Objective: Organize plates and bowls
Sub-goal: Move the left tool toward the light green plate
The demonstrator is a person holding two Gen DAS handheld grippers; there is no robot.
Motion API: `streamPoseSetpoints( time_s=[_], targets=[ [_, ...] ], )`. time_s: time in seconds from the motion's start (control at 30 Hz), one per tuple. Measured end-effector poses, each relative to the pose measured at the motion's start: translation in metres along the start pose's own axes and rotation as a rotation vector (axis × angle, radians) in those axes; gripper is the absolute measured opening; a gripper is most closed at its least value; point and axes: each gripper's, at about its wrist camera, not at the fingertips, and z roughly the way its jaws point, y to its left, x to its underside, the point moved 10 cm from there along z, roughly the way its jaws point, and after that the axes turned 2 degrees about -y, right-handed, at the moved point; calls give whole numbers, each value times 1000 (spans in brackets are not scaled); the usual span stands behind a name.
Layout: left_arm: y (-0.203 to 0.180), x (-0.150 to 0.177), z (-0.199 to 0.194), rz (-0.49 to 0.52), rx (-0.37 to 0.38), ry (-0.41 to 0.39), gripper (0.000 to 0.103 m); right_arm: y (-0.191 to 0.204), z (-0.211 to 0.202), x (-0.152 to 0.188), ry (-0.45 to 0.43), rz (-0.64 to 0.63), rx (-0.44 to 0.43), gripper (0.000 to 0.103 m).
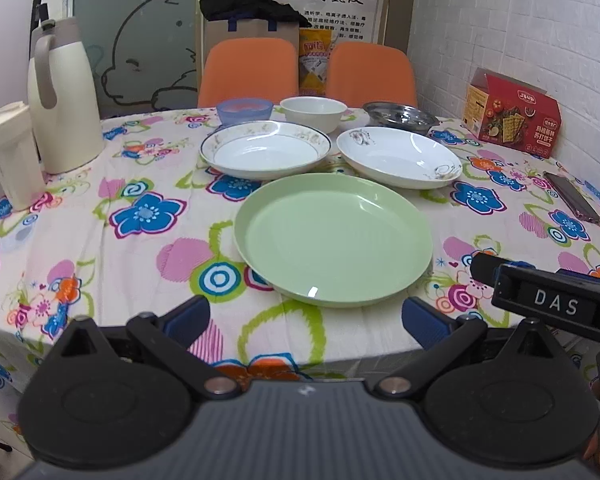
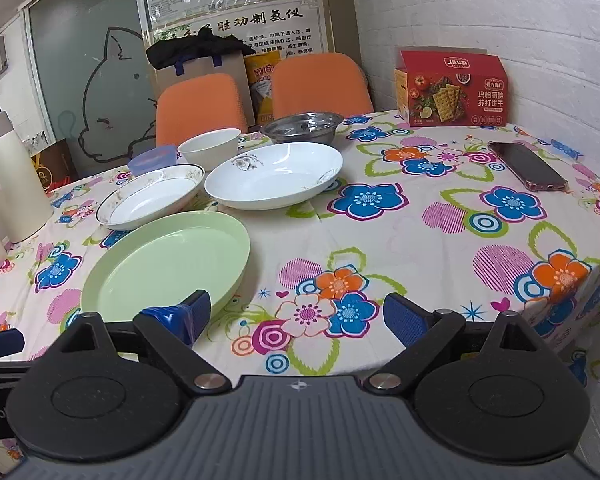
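A green plate [image 1: 334, 236] [image 2: 168, 266] lies nearest me on the flowered tablecloth. Behind it sit a gold-rimmed white plate [image 1: 265, 149] [image 2: 152, 196] and a white plate with a grey flower print [image 1: 398, 156] [image 2: 274, 174]. Farther back stand a blue bowl [image 1: 244, 111] [image 2: 152, 160], a white bowl [image 1: 313, 112] [image 2: 209, 148] and a steel bowl [image 1: 400, 116] [image 2: 302, 126]. My left gripper [image 1: 304, 318] is open and empty, just short of the green plate's near rim. My right gripper [image 2: 298, 318] is open and empty, to the right of that plate.
A cream thermos jug [image 1: 62, 96] and a white cup [image 1: 10, 156] stand at the table's left. A red cracker box [image 1: 512, 114] [image 2: 452, 88] and a phone [image 2: 528, 166] lie at the right. Two orange chairs [image 1: 248, 72] stand behind the table. A white brick wall closes the right side.
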Motion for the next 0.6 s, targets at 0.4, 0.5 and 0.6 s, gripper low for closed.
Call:
streamPoseSetpoints(
  time_s=[0.4, 0.5, 0.6],
  targets=[
    [31, -38, 17, -37, -30, 12, 102, 24, 22, -32, 6, -54, -4, 81],
    [40, -43, 26, -39, -51, 24, 102, 29, 33, -36, 21, -67, -11, 81],
    [48, -45, 39, -40, -56, 44, 102, 34, 47, -36, 49, -79, -21, 81]
  ],
)
